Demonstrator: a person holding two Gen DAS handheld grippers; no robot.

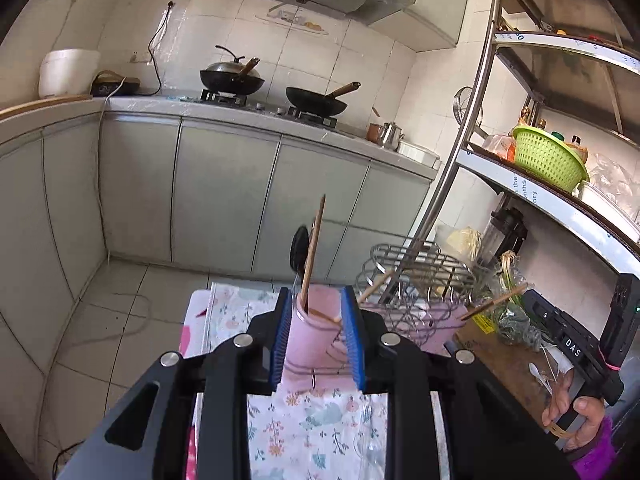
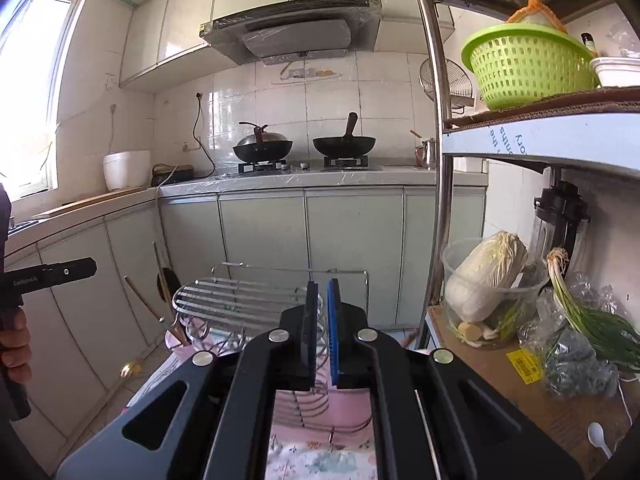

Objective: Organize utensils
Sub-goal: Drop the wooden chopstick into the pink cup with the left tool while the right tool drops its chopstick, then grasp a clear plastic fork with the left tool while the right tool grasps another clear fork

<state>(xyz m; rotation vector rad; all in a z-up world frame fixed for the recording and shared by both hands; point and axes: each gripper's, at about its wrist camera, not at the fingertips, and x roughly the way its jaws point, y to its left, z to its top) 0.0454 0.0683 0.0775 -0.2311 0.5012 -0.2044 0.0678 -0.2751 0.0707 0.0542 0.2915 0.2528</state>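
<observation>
In the left wrist view my left gripper (image 1: 316,320) is shut on a pink utensil cup (image 1: 310,332) that holds a chopstick (image 1: 313,252) and a dark spoon (image 1: 299,248). A wire dish rack (image 1: 416,276) stands just to its right with another chopstick (image 1: 496,301) sticking out past it. In the right wrist view my right gripper (image 2: 323,328) is nearly shut with nothing between its pads, above the wire rack (image 2: 240,296). The pink cup (image 2: 178,338) with chopsticks (image 2: 142,300) and a dark spoon (image 2: 170,284) shows at the left.
A floral cloth (image 1: 316,432) covers the table. A metal shelf post (image 2: 438,160) rises at the right, with a green basket (image 2: 524,66), a cabbage tub (image 2: 486,280), scallions (image 2: 592,320) and a white spoon (image 2: 598,436). Cabinets and woks (image 2: 344,146) stand behind.
</observation>
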